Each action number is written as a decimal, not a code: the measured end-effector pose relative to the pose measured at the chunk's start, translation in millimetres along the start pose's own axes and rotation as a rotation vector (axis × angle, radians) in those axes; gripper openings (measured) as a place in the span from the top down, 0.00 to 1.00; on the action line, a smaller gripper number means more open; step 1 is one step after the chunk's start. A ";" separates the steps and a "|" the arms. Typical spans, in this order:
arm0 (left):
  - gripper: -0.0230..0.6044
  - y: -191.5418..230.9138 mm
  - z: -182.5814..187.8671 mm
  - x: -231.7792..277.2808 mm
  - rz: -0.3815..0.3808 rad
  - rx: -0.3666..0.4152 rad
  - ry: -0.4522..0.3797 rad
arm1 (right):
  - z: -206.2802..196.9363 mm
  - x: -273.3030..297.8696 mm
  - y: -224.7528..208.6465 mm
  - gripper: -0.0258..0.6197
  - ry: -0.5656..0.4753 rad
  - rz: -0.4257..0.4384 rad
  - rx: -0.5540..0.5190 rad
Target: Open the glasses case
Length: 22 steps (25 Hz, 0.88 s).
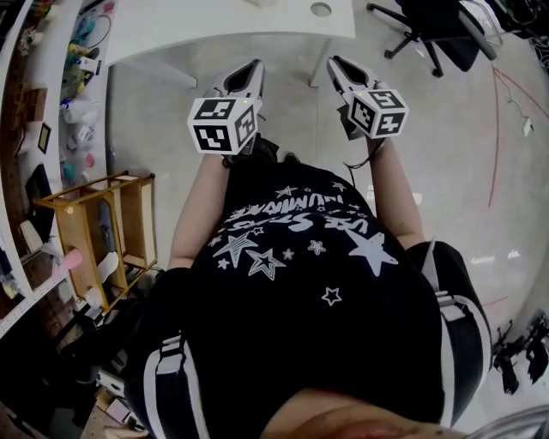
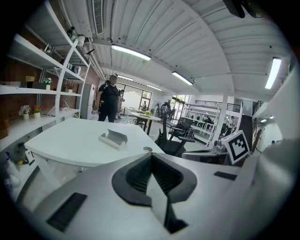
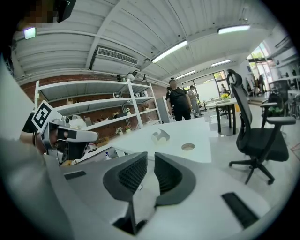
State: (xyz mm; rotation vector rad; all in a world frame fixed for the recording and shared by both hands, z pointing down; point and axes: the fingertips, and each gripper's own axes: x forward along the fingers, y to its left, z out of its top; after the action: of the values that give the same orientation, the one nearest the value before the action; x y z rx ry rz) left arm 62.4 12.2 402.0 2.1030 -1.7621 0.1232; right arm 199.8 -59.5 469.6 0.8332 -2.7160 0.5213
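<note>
A pale grey glasses case (image 2: 112, 138) with a curved dip in its top lies on the white table (image 2: 70, 145); it also shows small and far in the right gripper view (image 3: 161, 136). Both grippers hang in the air short of the table's near edge, well away from the case. My left gripper (image 1: 250, 70) has its ribbed pads (image 2: 138, 176) meeting at the tips, with nothing in them. My right gripper (image 1: 336, 67) keeps a narrow gap between its pads (image 3: 168, 176), and that gap is empty. In the head view the case is not seen.
A round cable hole (image 1: 321, 9) sits in the table (image 1: 232, 30) near its edge. A black office chair (image 1: 429, 30) stands right of the table. Cluttered shelves (image 1: 51, 129) and a wooden rack (image 1: 94, 223) line the left. A person (image 2: 110, 98) stands far behind the table.
</note>
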 end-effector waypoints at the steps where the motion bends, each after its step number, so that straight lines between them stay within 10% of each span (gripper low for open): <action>1: 0.94 -1.1 -0.7 -4.4 0.002 0.003 0.000 | -2.4 0.4 3.1 0.87 0.003 0.008 0.003; 22: 0.94 33.4 -15.4 -126.0 -0.070 -0.044 -0.069 | -8.3 -18.9 140.3 0.87 -0.027 -0.026 -0.050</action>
State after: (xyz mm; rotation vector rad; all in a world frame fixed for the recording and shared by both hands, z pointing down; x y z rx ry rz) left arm 7.3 130.1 384.7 2.1582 -1.7106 -0.0073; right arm 134.8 61.4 434.0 0.8671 -2.7269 0.4386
